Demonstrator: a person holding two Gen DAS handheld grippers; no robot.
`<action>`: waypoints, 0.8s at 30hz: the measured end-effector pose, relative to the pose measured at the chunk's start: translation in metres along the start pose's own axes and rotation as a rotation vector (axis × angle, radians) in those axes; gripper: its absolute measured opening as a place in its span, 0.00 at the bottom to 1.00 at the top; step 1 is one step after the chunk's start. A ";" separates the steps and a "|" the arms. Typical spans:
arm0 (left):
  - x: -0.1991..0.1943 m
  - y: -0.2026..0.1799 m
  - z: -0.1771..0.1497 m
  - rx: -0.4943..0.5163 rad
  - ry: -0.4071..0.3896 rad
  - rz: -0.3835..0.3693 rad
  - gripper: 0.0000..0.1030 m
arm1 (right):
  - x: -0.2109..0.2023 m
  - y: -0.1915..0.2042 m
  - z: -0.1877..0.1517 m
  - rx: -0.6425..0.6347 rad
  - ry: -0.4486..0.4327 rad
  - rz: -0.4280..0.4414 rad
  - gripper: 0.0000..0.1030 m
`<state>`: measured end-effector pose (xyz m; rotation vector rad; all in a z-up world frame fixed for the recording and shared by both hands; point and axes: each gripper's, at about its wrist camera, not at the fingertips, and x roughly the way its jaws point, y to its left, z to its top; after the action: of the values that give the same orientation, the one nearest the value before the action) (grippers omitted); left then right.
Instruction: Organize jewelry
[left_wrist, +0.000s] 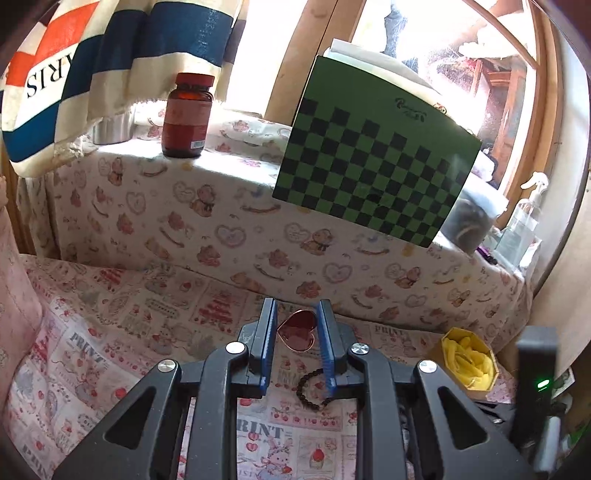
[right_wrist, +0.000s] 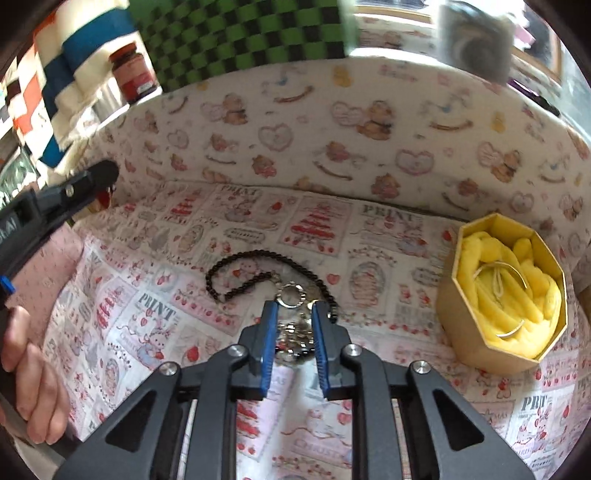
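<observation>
Jewelry: right claw (right_wrist: 293, 314) grips silver watch (right_wrist: 293, 325) (over beads (right_wrist: 236, 273)); left claw (left_wrist: 297, 325) holds heart dish (left_wrist: 297, 330).

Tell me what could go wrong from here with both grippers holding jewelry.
The right gripper has its jaws around a silver chain piece that lies over the black bead bracelet, so lifting may drag the beads along. The left gripper pinches the red heart piece by its edges; it could slip. The yellow-lined box already holds a silver bangle, so tangling is possible.
</observation>
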<state>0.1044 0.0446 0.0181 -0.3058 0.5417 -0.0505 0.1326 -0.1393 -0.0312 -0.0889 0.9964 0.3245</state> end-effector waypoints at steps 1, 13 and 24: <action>0.001 0.001 0.000 -0.006 0.003 0.004 0.20 | 0.003 0.003 0.000 -0.005 0.009 -0.018 0.16; 0.007 0.007 0.001 -0.029 0.017 0.027 0.20 | 0.010 0.009 0.005 -0.006 0.041 -0.080 0.07; -0.003 0.004 0.004 -0.023 -0.010 0.019 0.20 | -0.011 0.007 0.001 -0.018 -0.002 -0.067 0.04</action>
<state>0.1034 0.0499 0.0213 -0.3235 0.5353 -0.0247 0.1259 -0.1345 -0.0204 -0.1383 0.9860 0.2721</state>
